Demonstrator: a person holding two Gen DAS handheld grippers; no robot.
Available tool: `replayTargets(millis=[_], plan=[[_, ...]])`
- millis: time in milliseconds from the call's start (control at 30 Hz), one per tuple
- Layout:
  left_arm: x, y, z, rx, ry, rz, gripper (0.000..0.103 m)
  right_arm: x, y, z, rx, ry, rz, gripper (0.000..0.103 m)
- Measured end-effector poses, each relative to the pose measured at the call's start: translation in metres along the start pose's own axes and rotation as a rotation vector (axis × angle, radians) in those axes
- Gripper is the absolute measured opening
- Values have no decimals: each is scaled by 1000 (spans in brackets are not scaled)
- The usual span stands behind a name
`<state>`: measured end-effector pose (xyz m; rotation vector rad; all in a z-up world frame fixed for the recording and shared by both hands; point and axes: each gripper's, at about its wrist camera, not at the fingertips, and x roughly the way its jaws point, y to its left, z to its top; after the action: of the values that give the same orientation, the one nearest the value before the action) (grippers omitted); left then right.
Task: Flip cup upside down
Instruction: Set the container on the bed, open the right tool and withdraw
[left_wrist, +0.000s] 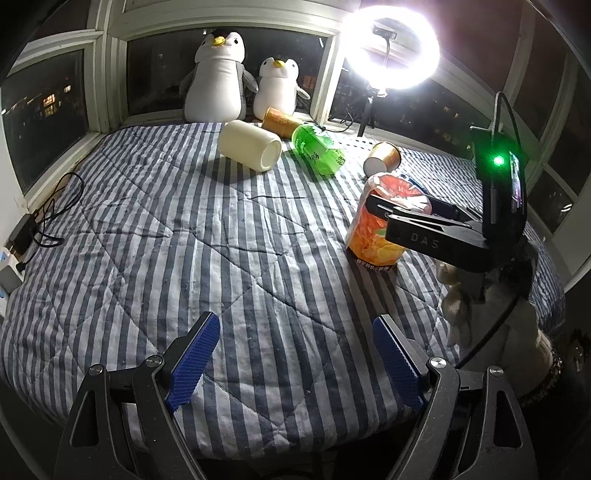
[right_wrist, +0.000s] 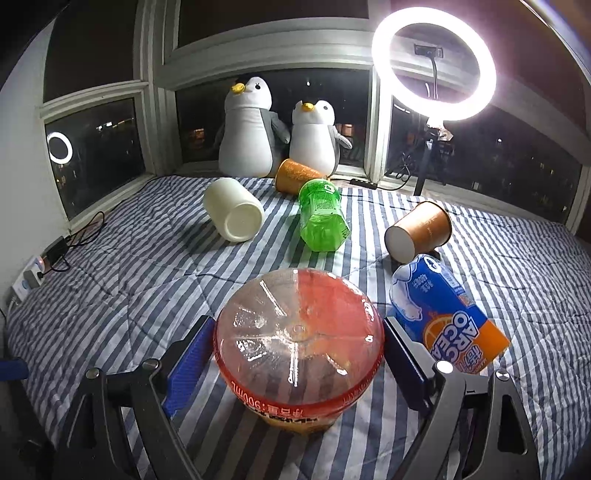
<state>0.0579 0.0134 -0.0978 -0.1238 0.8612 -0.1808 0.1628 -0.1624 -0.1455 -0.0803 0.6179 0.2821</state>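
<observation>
An orange-printed clear plastic cup (right_wrist: 299, 347) stands upside down on the striped bed, base up, between the blue pads of my right gripper (right_wrist: 297, 365). The pads sit at its sides; whether they still press it I cannot tell. In the left wrist view the same cup (left_wrist: 376, 229) stands at the right with the right gripper's black fingers (left_wrist: 417, 221) around its upper part. My left gripper (left_wrist: 295, 354) is open and empty, low over the bed's near part.
Lying on the striped quilt (left_wrist: 184, 229): a white cup (left_wrist: 249, 146), a green bottle (left_wrist: 319, 147), two brown paper cups (left_wrist: 382, 157) (left_wrist: 279, 120), and a blue-orange carton (right_wrist: 447, 314). Two plush penguins (right_wrist: 247, 129) and a ring light (right_wrist: 434, 62) stand by the window. Cables and a power strip (left_wrist: 22, 240) lie left.
</observation>
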Motion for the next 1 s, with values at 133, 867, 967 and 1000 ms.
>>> replayTargets(millis=[133, 867, 967, 1000], plan=[[0, -2, 2, 4, -10, 7, 87, -10, -1, -4, 23, 5, -2, 86], [-8, -22, 26, 62, -150, 77, 89, -91, -7, -31, 153, 12, -47, 87], [-9, -22, 28, 64, -167, 90, 91, -98, -3, -35, 157, 13, -33, 87], [-10, -21, 29, 65, -174, 98, 91, -102, 0, -37, 158, 9, -31, 87]])
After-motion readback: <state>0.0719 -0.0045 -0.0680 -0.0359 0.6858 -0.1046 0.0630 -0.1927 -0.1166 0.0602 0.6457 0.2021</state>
